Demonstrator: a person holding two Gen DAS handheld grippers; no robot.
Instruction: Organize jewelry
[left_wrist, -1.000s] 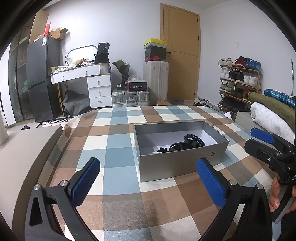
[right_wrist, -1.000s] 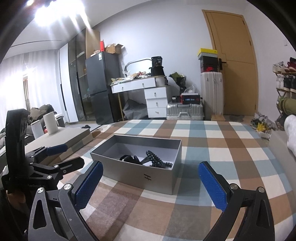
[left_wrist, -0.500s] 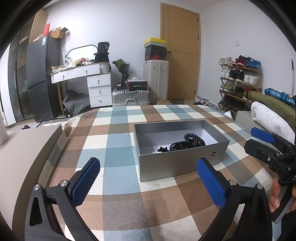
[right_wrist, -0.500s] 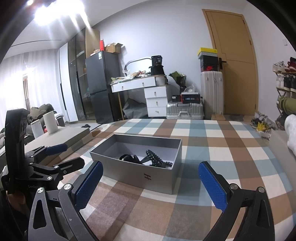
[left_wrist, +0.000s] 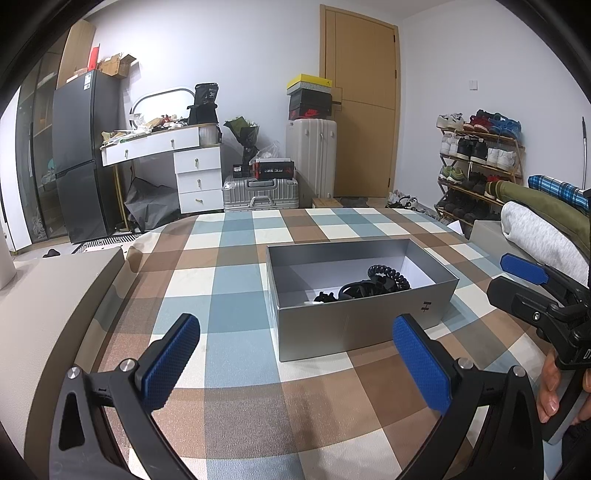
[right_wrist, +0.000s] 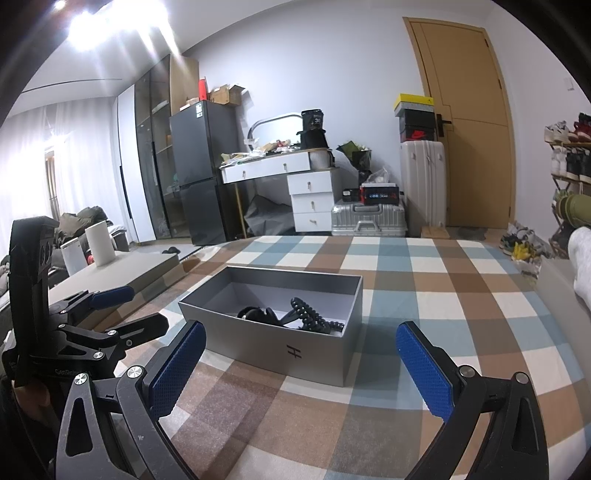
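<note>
Fingers of the left gripper (left_wrist: 295, 354) are spread wide and hold nothing; the blue pads (left_wrist: 170, 360) hang above the checked bed cover (left_wrist: 236, 280) without touching it. Fingers of the right gripper (right_wrist: 301, 363) are equally wide apart and empty.

Landmark: the grey box (left_wrist: 364, 325), lid off, resting on the checked bed cover.

- The dark jewelry (right_wrist: 291, 317) lies inside the grey box, on its white floor, bunched toward the near wall. It appears to be a beaded strand plus tangled darker pieces; the individual items cannot be separated by eye.
- The left gripper is in front of the grey box, short of its near wall. The right gripper is in front of the corner of the box that bears the printed mark, also short of it.
- Each gripper shows at the edge of the other's view, both clear of the box.

Procedure, as judged from this position:
1. Bring one gripper over the rim from above, not across the wall, to avoid pushing the light box.
2. Narrow the fingers before entering; select a single strand at an exposed loop.
3. Lift slowly; expect tangled pieces to drag along.
4. Use the other gripper to steady the box wall if it slides.
</note>
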